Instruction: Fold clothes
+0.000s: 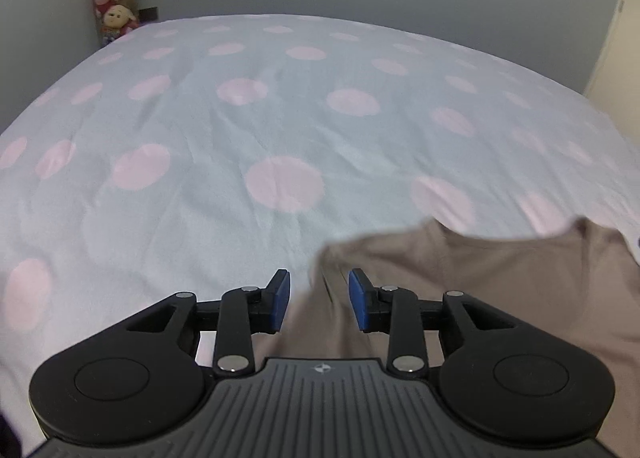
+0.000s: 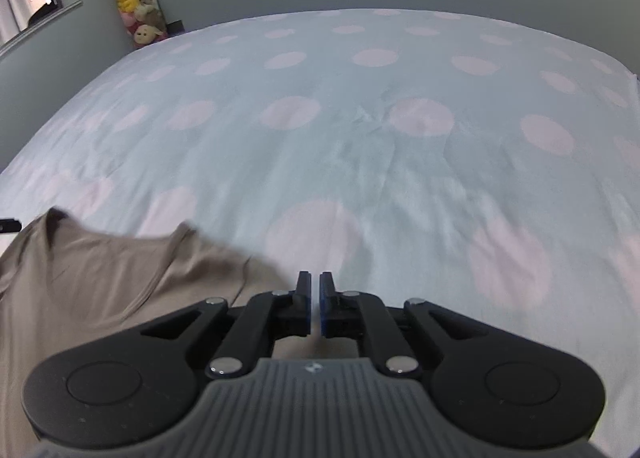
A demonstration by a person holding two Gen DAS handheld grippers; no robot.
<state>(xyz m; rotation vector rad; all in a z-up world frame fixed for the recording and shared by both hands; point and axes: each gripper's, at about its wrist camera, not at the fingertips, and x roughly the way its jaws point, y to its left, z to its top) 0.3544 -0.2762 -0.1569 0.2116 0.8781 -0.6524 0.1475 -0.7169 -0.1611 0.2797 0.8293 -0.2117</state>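
A beige shirt lies spread, not yet folded, on a polka-dot bed, at four o'clock in the left view and eight o'clock in the right. The left claw stands released, its pads apart over the shirt's edge. The right claw is clenched on nothing visible; folding seems barely begun.

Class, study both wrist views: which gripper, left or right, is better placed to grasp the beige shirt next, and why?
Probably the left gripper: its fingers stand apart with the beige shirt between them. The right gripper is shut at the shirt's edge.
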